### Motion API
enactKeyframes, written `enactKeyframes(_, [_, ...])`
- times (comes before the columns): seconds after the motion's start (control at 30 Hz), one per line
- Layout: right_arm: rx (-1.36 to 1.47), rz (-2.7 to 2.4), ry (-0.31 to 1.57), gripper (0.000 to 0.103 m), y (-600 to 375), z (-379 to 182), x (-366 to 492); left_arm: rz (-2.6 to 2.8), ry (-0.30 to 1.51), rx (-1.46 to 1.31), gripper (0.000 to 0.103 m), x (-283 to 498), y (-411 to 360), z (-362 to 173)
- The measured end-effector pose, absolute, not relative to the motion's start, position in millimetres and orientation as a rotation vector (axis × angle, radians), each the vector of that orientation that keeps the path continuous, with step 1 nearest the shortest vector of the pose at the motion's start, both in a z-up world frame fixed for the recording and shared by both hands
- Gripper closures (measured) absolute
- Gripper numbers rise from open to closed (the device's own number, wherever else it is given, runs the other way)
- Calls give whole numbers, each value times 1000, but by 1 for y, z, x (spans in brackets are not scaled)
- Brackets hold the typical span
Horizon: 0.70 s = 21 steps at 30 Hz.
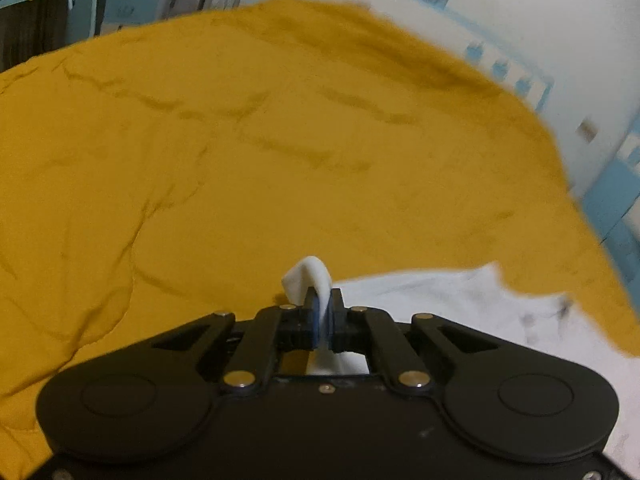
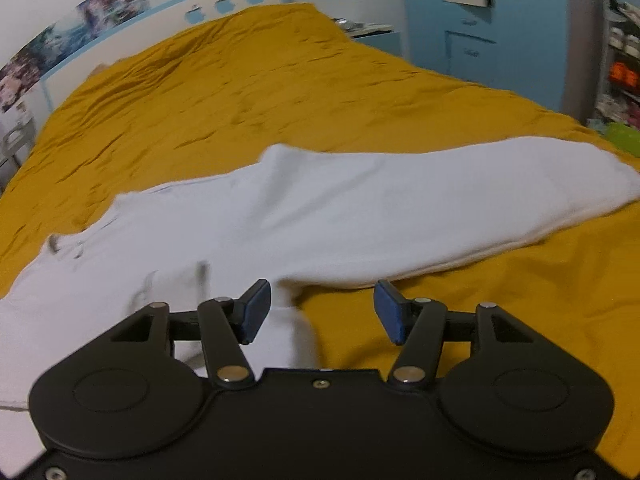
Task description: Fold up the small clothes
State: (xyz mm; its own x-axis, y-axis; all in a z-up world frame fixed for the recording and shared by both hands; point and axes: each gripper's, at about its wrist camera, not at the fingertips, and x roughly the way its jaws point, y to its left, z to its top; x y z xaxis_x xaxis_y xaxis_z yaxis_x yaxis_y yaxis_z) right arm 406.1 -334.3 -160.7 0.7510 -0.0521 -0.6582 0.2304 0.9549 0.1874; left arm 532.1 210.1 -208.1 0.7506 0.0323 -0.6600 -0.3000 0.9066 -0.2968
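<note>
**Left gripper pinched a fold of the white garment while the right waited spread**

The white garment [image 2: 360,208] lay spread across the near part of the bed, on its mustard-yellow cover [image 2: 240,92], with one long section reaching away to the right in the right wrist view. Faint dark marks showed near its left end; blur made them impossible to read.

The left gripper [image 1: 322,312] was pressed together on a small loop of the white cloth, which stuck up above the blue pads. The rest of the garment trailed off to the right in that view.

The right gripper [image 2: 322,310] stood spread, its 2 blue pads apart and holding nothing. White cloth lay under and beside its left pad; bare yellow cover lay under the right one.

The step in hand looked like taking hold of the garment for a fold, with 1 of 2 grasps made. The next move probably called for the right gripper to close on a matching edge, so both could carry the cloth over evenly without bunching it.
</note>
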Motion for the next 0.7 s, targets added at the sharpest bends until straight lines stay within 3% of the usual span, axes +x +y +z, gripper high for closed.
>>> enactKeyframes(0.03, [272,-177,706,45,-343,-161,403,207,736,-374,85,537,209,-213])
enactKeyframes(0.1, [289,-233,703,44,-366,-160,396,258,734,-338,49,533,208,-214])
enactKeyframes(0.23, [324,-369,647,38,-419,-154,376,257,704,-342,42,506,209,-197])
enactKeyframes(0.37, [420,-538,585,38,-487,-152,361,221,675,-279,29,474,194,-174])
enactKeyframes(0.6, [731,-705,524,37,-586,-176,353,157,686,-264,22,431,161,-169])
enactKeyframes(0.7, [737,-742,514,37,-601,-182,364,147,698,-257,19,417,147,-173])
